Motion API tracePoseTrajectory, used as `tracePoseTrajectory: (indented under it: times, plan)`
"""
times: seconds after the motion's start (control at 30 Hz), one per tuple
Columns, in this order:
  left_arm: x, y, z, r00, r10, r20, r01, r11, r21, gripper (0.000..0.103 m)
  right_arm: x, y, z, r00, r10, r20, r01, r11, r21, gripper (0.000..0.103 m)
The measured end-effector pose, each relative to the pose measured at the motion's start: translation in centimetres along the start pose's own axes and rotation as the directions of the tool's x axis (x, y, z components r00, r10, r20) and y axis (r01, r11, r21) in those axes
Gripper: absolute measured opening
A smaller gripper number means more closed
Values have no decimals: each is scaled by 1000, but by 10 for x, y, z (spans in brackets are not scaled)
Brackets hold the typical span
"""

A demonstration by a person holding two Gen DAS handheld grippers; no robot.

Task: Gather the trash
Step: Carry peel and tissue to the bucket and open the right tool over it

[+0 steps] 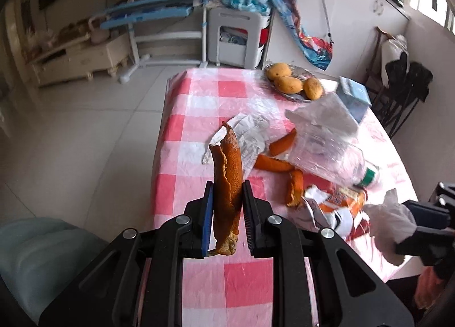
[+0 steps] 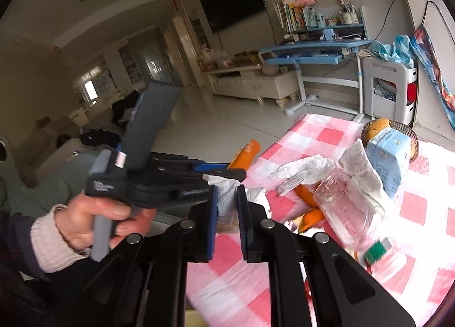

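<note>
Three mangoes [image 1: 287, 85] sit in one bowl [image 1: 308, 72]. Four orange peels [image 1: 227, 184] show, plus one clear bottle [image 1: 330, 156], one blue carton [image 1: 352, 93] and one wrapper [image 1: 332, 207]. Two tissues [image 1: 389, 218] are crumpled.

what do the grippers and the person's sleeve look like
Both grippers, left gripper and right gripper, are black linkage frames with silver pivot pins, ribbed black fingers and blue pads. The left one has a grey handle. The sleeve has a pale ribbed knit cuff under dark fabric.
</note>
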State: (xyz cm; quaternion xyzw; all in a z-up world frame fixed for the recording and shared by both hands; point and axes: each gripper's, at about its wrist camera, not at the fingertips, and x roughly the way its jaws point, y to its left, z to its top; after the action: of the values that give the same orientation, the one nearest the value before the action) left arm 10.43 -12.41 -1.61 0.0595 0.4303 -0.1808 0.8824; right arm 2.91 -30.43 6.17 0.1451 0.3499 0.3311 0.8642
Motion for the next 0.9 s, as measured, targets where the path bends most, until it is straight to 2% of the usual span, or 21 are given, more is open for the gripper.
tracePoseTrajectory:
  times: [0.2, 0.47, 0.9]
  plan:
    - [-27, -12, -28, 999, 11, 34, -12, 999, 40, 18, -18, 15, -22, 1000, 8, 4, -8, 1000, 5, 14]
    - [-49, -21, -56, 998, 22, 65, -26, 998, 63, 18, -23, 27, -47, 999, 36, -34, -35, 999, 24, 14]
    - [-65, -28, -76, 996, 29, 86, -37, 996, 84, 18, -10, 50, -75, 988, 66, -141, -69, 997, -18, 15]
